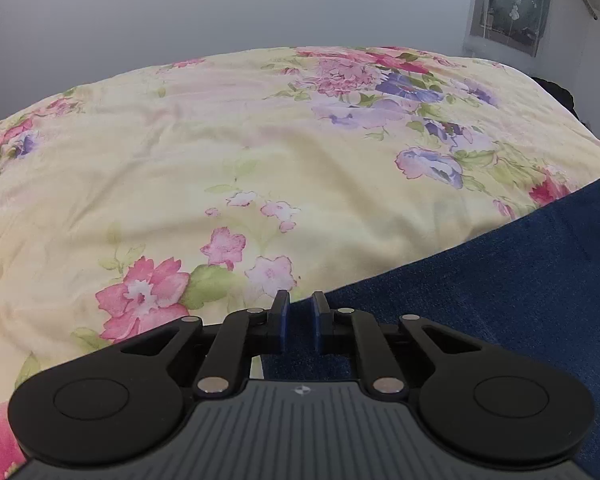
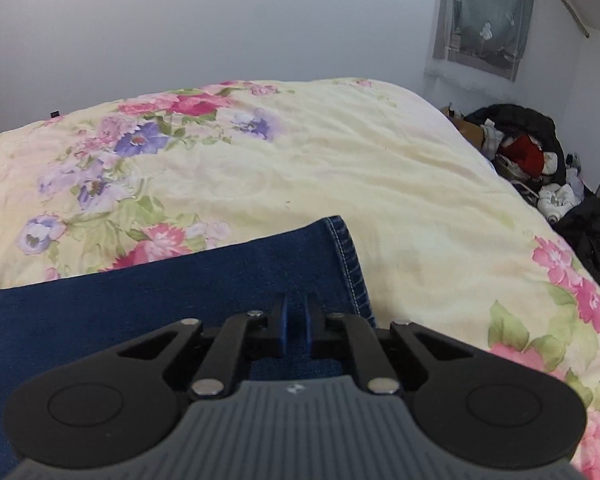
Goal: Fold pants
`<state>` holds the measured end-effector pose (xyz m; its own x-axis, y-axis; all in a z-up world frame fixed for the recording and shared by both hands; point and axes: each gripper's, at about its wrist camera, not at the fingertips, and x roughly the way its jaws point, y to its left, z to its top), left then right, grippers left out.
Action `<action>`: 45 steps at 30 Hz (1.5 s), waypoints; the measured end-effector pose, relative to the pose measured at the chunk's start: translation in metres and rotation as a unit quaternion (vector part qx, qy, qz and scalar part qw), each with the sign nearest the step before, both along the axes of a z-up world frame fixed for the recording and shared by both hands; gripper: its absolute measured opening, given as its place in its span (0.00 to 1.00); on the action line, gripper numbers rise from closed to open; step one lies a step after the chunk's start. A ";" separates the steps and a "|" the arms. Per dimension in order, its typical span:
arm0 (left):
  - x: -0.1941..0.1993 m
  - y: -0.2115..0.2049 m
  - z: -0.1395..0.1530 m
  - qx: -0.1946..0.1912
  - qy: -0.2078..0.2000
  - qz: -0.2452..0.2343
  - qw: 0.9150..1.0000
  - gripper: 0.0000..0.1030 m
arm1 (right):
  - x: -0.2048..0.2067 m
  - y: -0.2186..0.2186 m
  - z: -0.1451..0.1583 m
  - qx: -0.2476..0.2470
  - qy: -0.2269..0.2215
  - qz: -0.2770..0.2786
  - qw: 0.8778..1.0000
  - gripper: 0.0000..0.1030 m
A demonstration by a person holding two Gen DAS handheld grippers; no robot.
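On the floral-covered bed [image 1: 220, 152], a pair of dark blue denim pants [image 2: 180, 280] is seen laid flat along the near edge, one leg stretched out towards the bed's right side. Its stitched hem [image 2: 350, 256] is shown ending well short of the right edge, with bare yellow cover beyond it. The left tongs [image 1: 299, 312] are held low over the upper edge of the denim, their blue-padded fingers set narrowly apart with cloth visible in the gap; whether the fabric is actually pinched cannot be told. The right tongs [image 2: 296, 316] are positioned just short of the hem, likewise nearly pressed together over the denim, and a grip there cannot be confirmed either.

The denim is judged to be heavy for cloth and fairly stiff, so it is expected to hold a crease and to drape in broad folds rather than bunching. It is not considered slippery or fragile, and the soft cover beneath is likely to yield and drag when fabric is pulled across it. A hold is best taken at the doubled hem or along a side seam, where thicker stitching gives the pads something firm to bite. A heap of clothes [image 2: 532, 160] is visible beyond the bed's right edge.
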<state>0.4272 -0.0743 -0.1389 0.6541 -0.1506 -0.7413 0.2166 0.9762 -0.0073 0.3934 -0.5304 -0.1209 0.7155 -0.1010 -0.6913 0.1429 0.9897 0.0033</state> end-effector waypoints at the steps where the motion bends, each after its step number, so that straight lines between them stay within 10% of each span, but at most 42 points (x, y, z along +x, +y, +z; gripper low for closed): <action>1: 0.004 0.001 -0.005 -0.001 0.002 0.002 1.000 0.12 | 0.006 -0.004 -0.008 0.006 0.007 -0.011 1.000 0.01; 7: 0.018 -0.001 -0.026 0.006 0.016 0.009 1.000 0.10 | 0.017 -0.009 -0.033 0.016 0.030 -0.018 0.999 0.00; 19: -0.079 0.007 0.041 -0.037 0.010 -0.013 0.999 0.09 | -0.053 -0.015 0.012 0.001 0.015 -0.007 1.000 0.00; 30: -0.149 -0.026 0.005 0.034 0.081 -0.032 0.996 0.04 | -0.111 -0.018 -0.006 0.006 0.013 0.010 1.000 0.00; 45: -0.171 -0.007 0.011 0.011 0.100 -0.027 0.995 0.03 | -0.120 -0.029 -0.009 0.051 0.022 -0.029 0.998 0.02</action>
<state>0.2565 -0.0812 -0.1277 0.4840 -0.1647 -0.8595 0.2659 0.9634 -0.0348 0.2731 -0.5598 -0.1300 0.6789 -0.0693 -0.7310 0.2023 0.9747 0.0955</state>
